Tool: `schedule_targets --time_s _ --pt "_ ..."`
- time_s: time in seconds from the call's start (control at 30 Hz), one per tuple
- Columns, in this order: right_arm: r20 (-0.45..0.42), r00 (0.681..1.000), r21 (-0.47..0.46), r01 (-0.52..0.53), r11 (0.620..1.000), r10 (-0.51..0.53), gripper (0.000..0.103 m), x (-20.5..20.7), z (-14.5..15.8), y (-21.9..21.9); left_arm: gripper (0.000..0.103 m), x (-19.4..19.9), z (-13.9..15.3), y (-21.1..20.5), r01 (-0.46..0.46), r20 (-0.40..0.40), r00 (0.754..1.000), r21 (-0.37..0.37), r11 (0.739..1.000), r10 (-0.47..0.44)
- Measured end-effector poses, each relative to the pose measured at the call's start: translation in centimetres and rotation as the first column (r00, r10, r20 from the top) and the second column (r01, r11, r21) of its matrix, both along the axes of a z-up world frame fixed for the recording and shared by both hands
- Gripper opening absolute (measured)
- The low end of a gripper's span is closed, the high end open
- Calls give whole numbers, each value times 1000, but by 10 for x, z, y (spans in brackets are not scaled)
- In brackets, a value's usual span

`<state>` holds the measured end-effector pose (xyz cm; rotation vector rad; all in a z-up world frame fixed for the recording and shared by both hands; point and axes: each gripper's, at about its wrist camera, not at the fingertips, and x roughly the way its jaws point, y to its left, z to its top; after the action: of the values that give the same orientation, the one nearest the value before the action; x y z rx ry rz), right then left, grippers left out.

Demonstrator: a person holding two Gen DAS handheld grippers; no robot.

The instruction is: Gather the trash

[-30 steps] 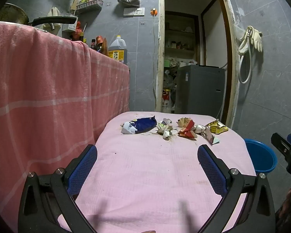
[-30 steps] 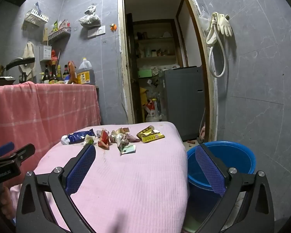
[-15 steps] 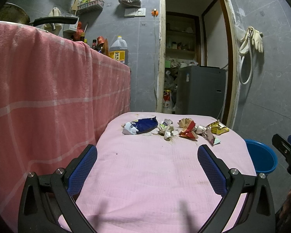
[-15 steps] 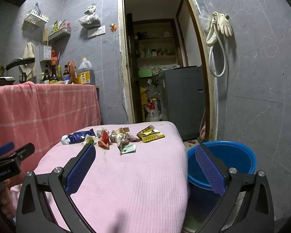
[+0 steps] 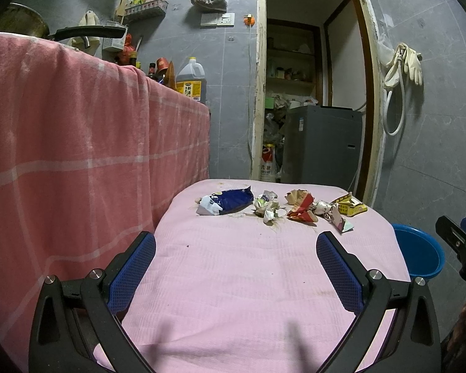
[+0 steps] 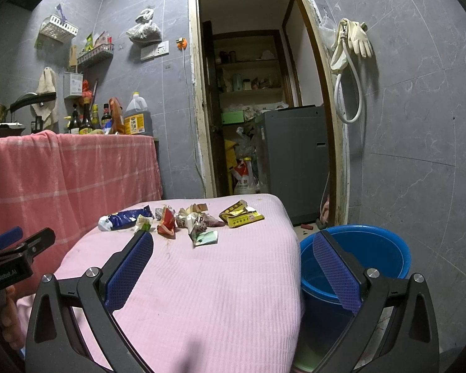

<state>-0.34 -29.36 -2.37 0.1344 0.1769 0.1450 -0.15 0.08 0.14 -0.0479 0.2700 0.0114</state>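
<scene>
A low table under a pink cloth (image 5: 248, 279) fills the foreground of both views, with a counter draped in a salmon checked towel (image 5: 77, 143) to its left. On the floor just beside the table's right edge stands a blue bucket (image 6: 369, 248). The left gripper (image 5: 236, 258) hangs above the near part of the cloth, its blue-padded jaws spread wide and holding nothing. The right gripper (image 6: 233, 258) hangs over the table's right edge and the bucket, also gaping wide and empty.

The trash lies in a loose row near the table's far end, well apart from both grippers: a blue snack bag (image 5: 226, 203) at the left, a crumpled pale wrapper (image 5: 267, 206), a red and cream wrapper (image 5: 301, 208), a small folded pale green wrapper (image 6: 203, 236), and a yellow packet (image 5: 351, 206) at the right.
</scene>
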Motion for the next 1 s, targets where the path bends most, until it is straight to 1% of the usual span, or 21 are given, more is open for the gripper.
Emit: schedule_targets --time_s 1.0 --pt "-2 1000 0 0 1000 0 103 1 0 1 101 -2 -1 2 -3 0 1000 -2 1000 3"
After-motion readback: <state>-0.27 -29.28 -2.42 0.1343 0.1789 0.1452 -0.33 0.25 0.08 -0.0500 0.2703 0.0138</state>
